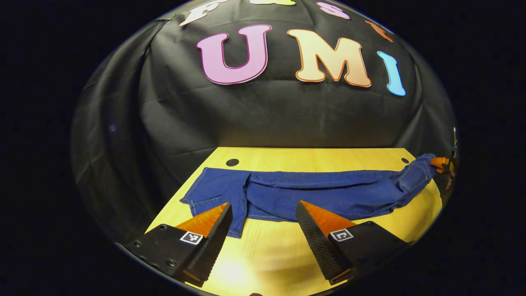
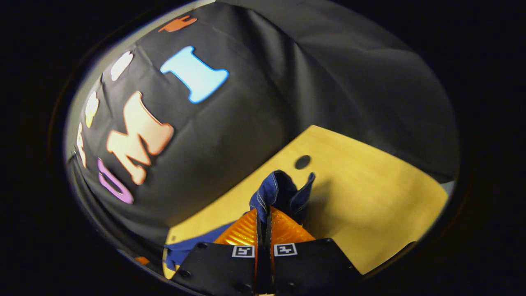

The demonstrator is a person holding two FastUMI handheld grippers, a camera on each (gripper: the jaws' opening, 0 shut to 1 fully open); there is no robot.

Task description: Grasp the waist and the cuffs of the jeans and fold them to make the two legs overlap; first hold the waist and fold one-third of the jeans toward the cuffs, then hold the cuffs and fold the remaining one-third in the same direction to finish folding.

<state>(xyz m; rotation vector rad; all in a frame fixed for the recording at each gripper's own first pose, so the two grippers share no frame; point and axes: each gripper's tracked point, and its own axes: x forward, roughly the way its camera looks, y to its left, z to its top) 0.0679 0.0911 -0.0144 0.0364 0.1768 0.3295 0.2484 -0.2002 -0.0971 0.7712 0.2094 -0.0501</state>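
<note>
No word or number can be read on the things here. The only signs are small square black-and-white code markers. On the left gripper (image 1: 263, 203) there are two, one marker (image 1: 191, 237) on the body behind each finger, the second (image 1: 341, 235) on the other side. The right gripper (image 2: 264, 209) carries the same kind of pair (image 2: 243, 251), side by side and close together. They show block patterns, not letters. The stitching on the jeans (image 1: 312, 193) is plain, and any tag on them is too small to tell.
</note>
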